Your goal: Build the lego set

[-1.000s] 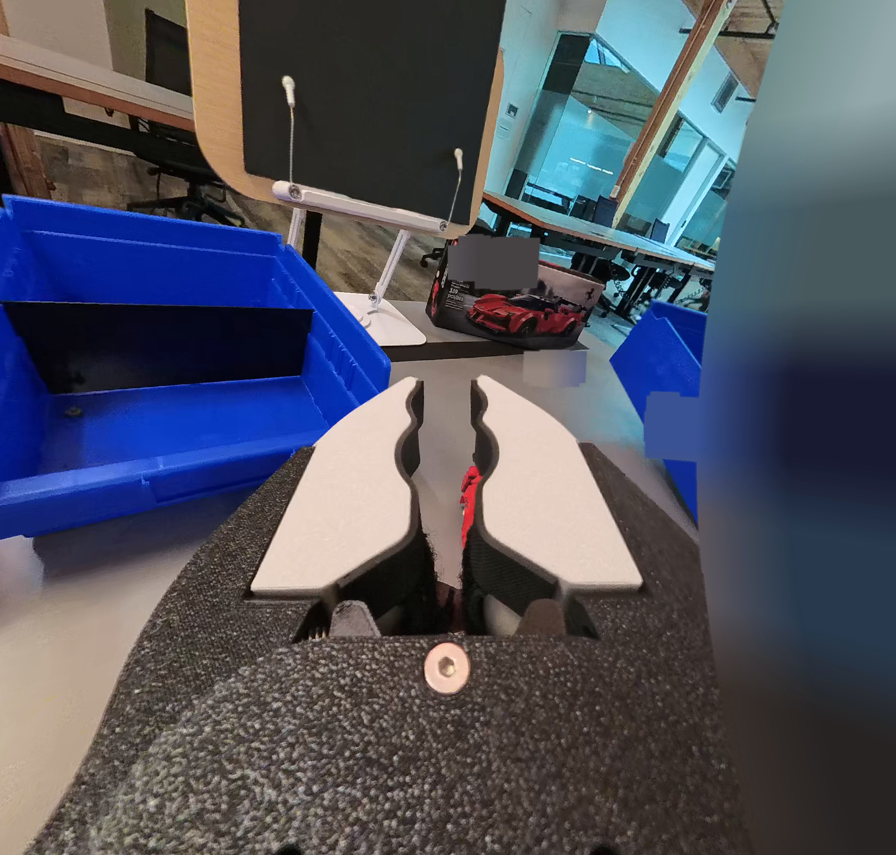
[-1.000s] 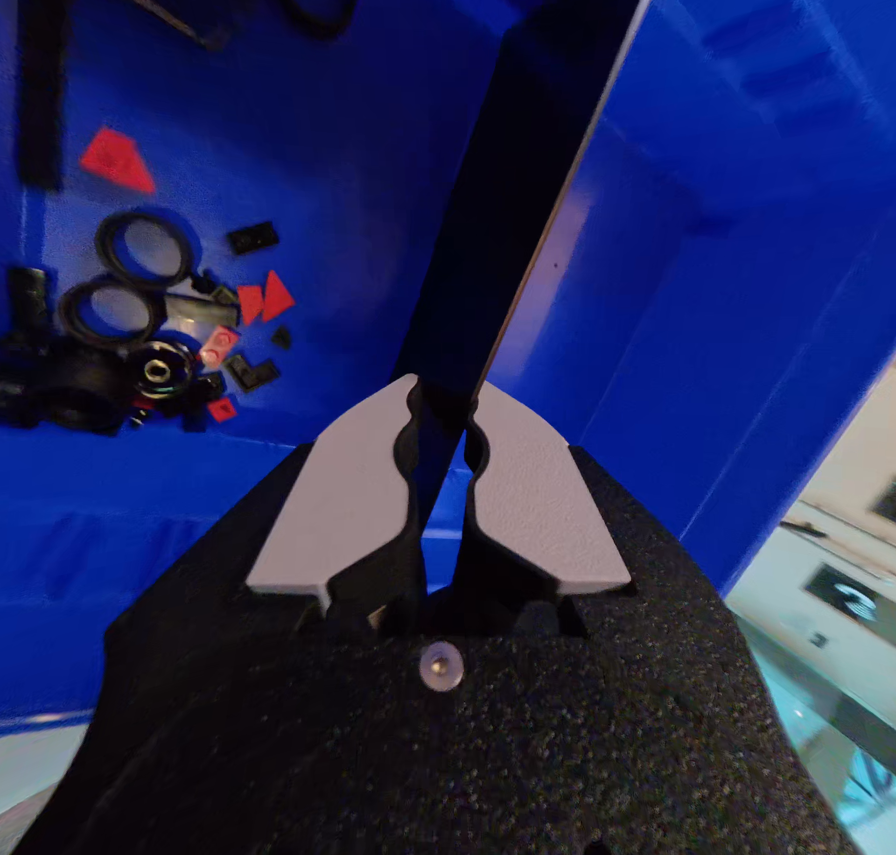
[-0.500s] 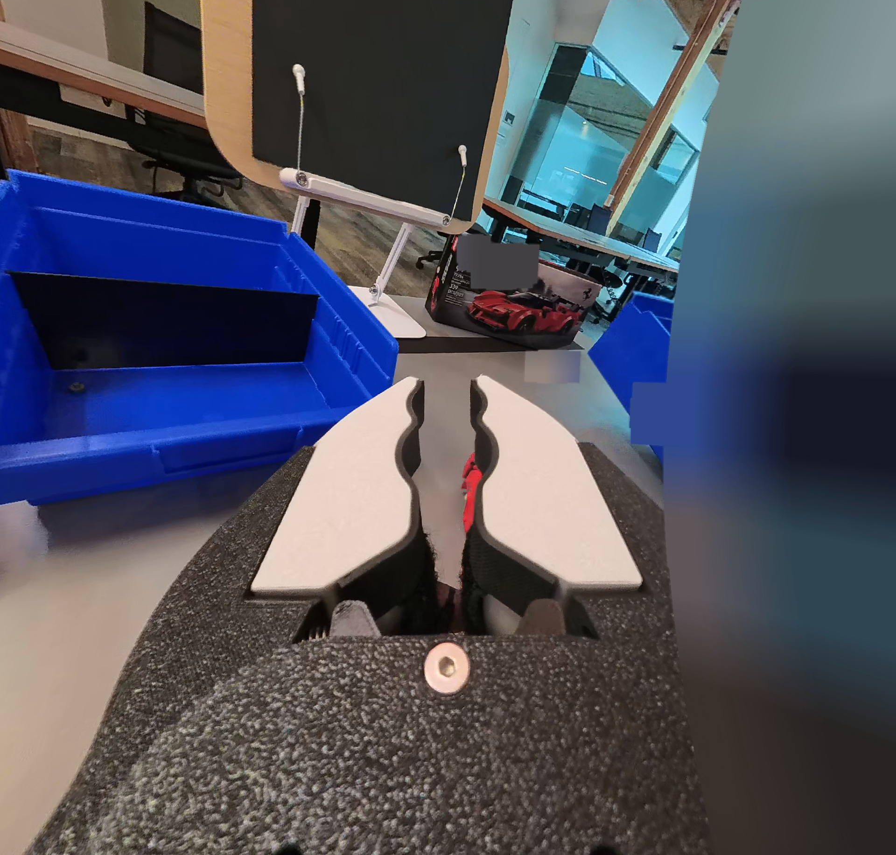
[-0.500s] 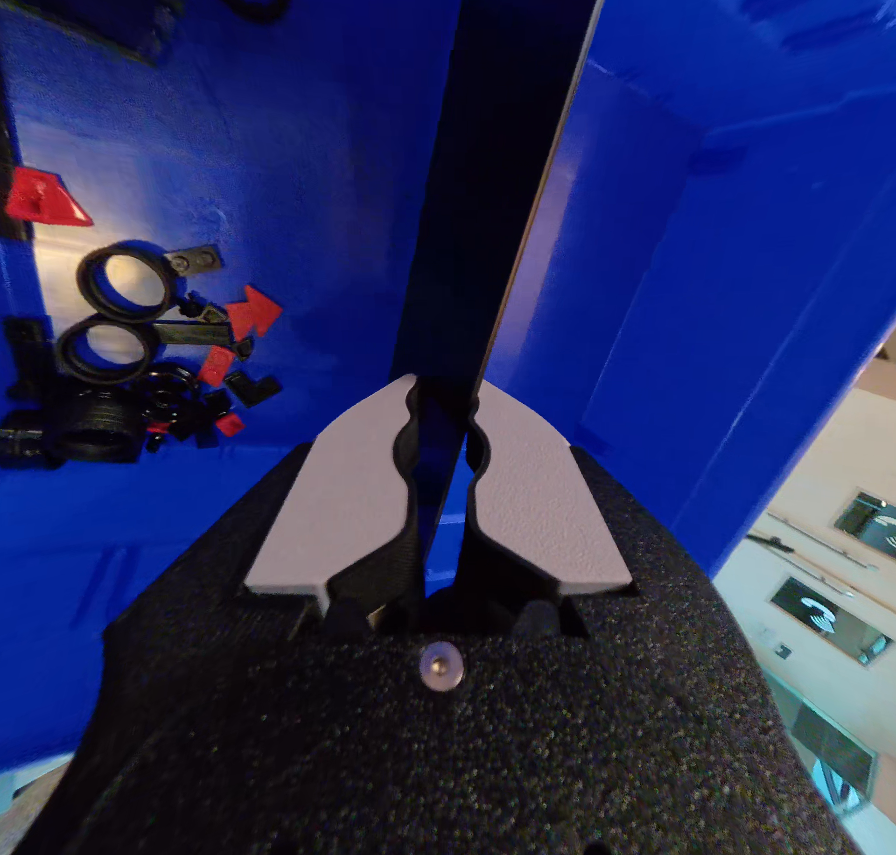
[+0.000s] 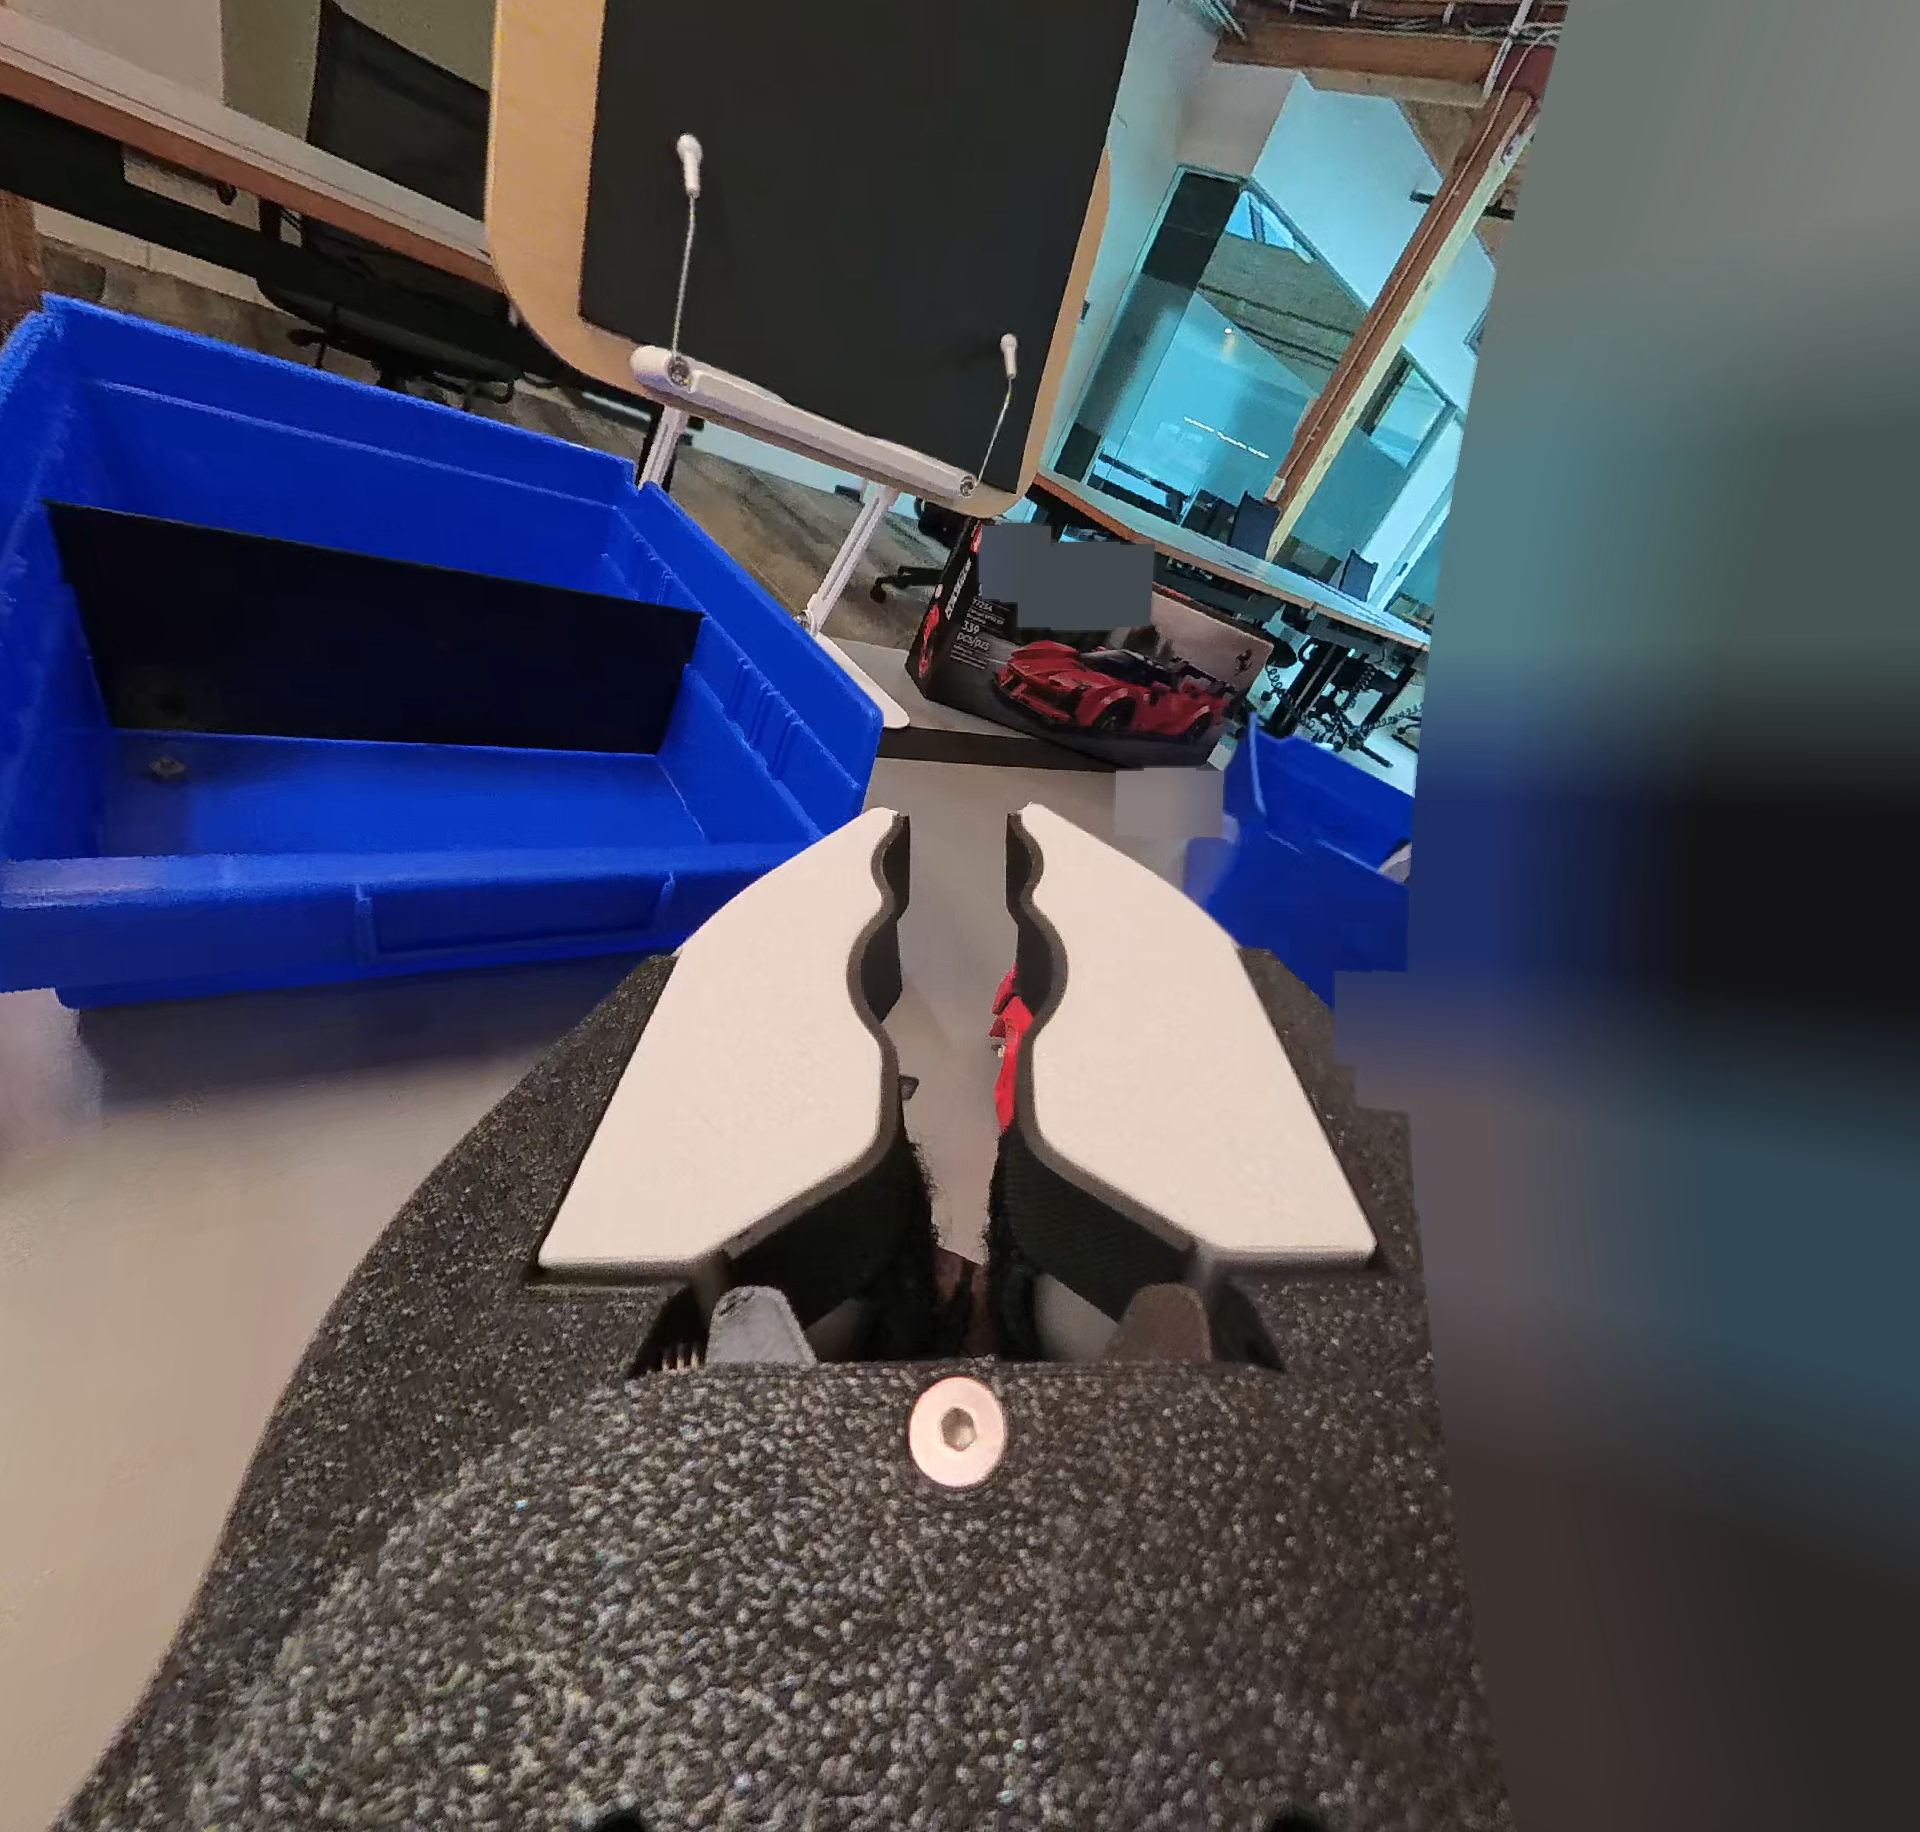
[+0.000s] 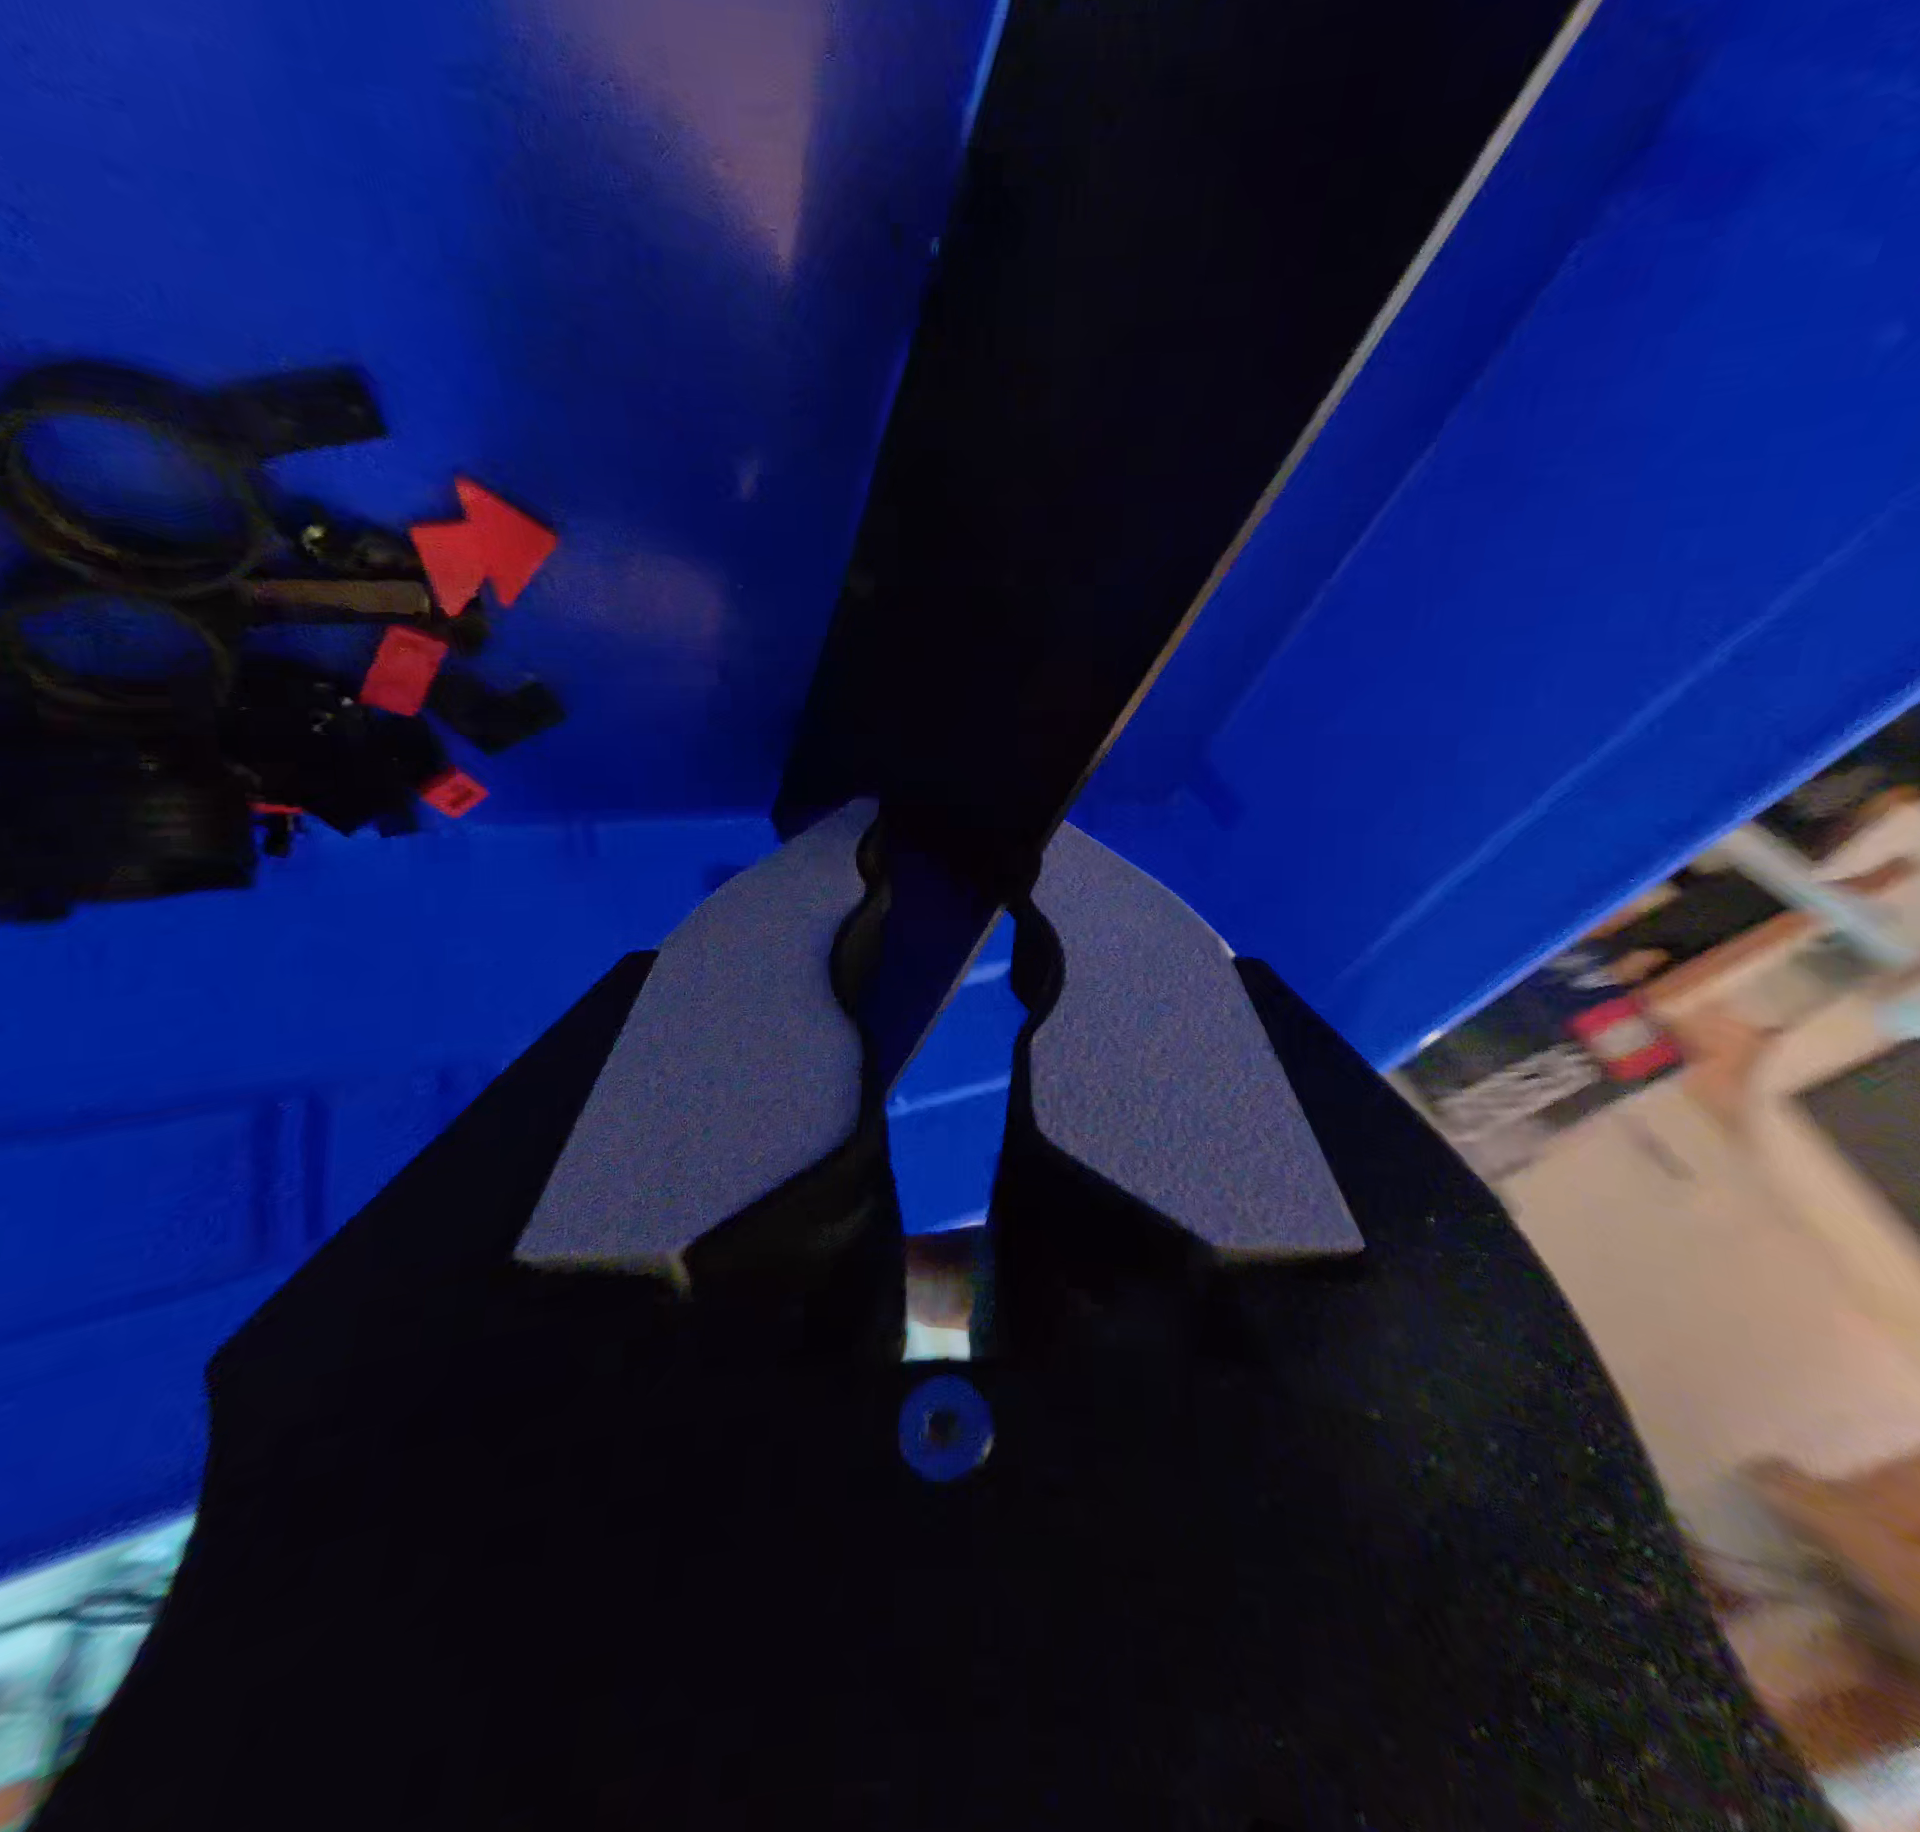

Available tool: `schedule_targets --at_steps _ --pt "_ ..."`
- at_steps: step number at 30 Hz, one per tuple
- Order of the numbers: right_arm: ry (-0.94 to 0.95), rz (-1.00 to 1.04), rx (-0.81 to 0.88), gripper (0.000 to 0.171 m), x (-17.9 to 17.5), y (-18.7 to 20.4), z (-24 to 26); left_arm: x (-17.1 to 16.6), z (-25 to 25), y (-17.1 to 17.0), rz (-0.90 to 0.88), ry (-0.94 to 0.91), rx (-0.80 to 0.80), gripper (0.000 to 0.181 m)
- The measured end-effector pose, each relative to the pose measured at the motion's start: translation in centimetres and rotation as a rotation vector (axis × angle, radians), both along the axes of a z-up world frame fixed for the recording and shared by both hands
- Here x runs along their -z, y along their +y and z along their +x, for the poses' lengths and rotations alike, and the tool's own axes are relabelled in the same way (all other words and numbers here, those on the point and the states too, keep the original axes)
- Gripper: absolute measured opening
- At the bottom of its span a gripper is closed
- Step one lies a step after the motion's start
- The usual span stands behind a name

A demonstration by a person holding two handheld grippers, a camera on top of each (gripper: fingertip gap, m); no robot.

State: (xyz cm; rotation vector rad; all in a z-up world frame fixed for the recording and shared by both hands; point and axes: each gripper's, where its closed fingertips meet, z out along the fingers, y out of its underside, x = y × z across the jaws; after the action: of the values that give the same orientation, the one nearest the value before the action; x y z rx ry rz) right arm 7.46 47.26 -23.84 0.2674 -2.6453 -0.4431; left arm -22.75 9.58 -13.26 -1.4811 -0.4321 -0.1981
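My left gripper (image 5: 956,826) hovers over the grey table (image 5: 156,1315), jaws nearly closed on a small red lego piece (image 5: 1006,1044) that sits against the right finger; most of the piece is hidden. My right gripper (image 6: 951,837) is inside a blue bin (image 6: 416,172), shut on its black divider (image 6: 1091,328), which runs up between the fingers. Loose parts lie in the compartment to the left: red wedge pieces (image 6: 483,551), black tyre rings (image 6: 114,504) and several small black bits.
A second blue bin (image 5: 364,816) with a black divider (image 5: 384,660) stands at the left of the table. The lego box (image 5: 1091,681) showing a red car sits behind, beside a white stand holding a dark board (image 5: 831,172). Another blue bin (image 5: 1309,847) is at right.
The left gripper has swung a little left, so the bin and box shifted right in its view. The right gripper moved closer along the divider and the view tilted; the loose parts drifted down-left.
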Motion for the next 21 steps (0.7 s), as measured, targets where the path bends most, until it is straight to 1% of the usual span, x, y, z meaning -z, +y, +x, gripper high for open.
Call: schedule_targets --at_steps 2,4,6,7,8,9,11,12,13,15,16,17,19,20,21 --pt "0.067 0.086 -0.121 0.020 -0.3 -1.1 -1.5 0.0 -0.2 -0.5 0.011 -0.002 -0.006 0.017" --pt "0.123 0.142 -0.206 0.016 -0.5 -1.9 -2.5 0.1 -0.4 -1.0 0.026 -0.015 -0.006 0.017" --pt "0.143 0.137 -0.215 0.015 -0.5 -2.2 -2.9 0.1 -0.5 -1.6 0.047 -0.029 -0.004 0.017" --pt "0.150 0.121 -0.180 0.015 -0.5 -2.0 -3.0 0.0 -0.6 -1.9 0.055 -0.032 -0.003 0.017" --pt "0.151 0.121 -0.117 0.019 -0.7 -1.4 -3.1 0.0 -0.6 -2.2 0.060 -0.032 -0.003 0.017" --pt "0.131 0.113 -0.049 0.028 -0.8 -0.8 -2.8 -0.1 -0.6 -2.5 0.062 -0.030 -0.002 0.017" --pt "0.104 0.032 0.098 0.043 -1.4 0.0 -2.0 -0.2 -0.6 -3.3 0.067 -0.023 -0.004 0.017" --pt "0.085 -0.017 0.200 0.053 -1.9 0.6 -1.5 -0.3 -0.6 -3.7 0.071 -0.020 -0.007 0.017" --pt "0.027 -0.077 0.345 0.055 -2.1 1.2 -0.3 -0.5 -0.7 -4.2 0.077 -0.018 -0.011 0.017" --pt "-0.092 -0.285 0.658 0.049 -2.8 1.0 2.0 -0.7 -0.8 -5.2 0.092 -0.014 -0.020 0.017" --pt "-0.142 -0.406 0.759 0.045 -3.4 0.1 2.6 -0.8 -0.8 -5.7 0.099 -0.013 -0.023 0.017" --pt "-0.146 -0.515 0.811 0.041 -4.2 -0.8 2.4 -0.8 -0.8 -6.2 0.106 -0.010 -0.025 0.017" --pt "-0.142 -0.709 0.847 0.035 -5.7 -3.2 1.1 -0.9 -0.8 -7.2 0.120 -0.006 -0.032 0.017" --pt "-0.154 -0.769 0.867 0.034 -6.0 -4.6 0.3 -1.0 -0.9 -7.7 0.128 -0.007 -0.035 0.017" --pt "-0.181 -0.783 0.893 0.033 -5.8 -5.9 -0.3 -1.0 -0.9 -8.1 0.135 -0.009 -0.035 0.017"
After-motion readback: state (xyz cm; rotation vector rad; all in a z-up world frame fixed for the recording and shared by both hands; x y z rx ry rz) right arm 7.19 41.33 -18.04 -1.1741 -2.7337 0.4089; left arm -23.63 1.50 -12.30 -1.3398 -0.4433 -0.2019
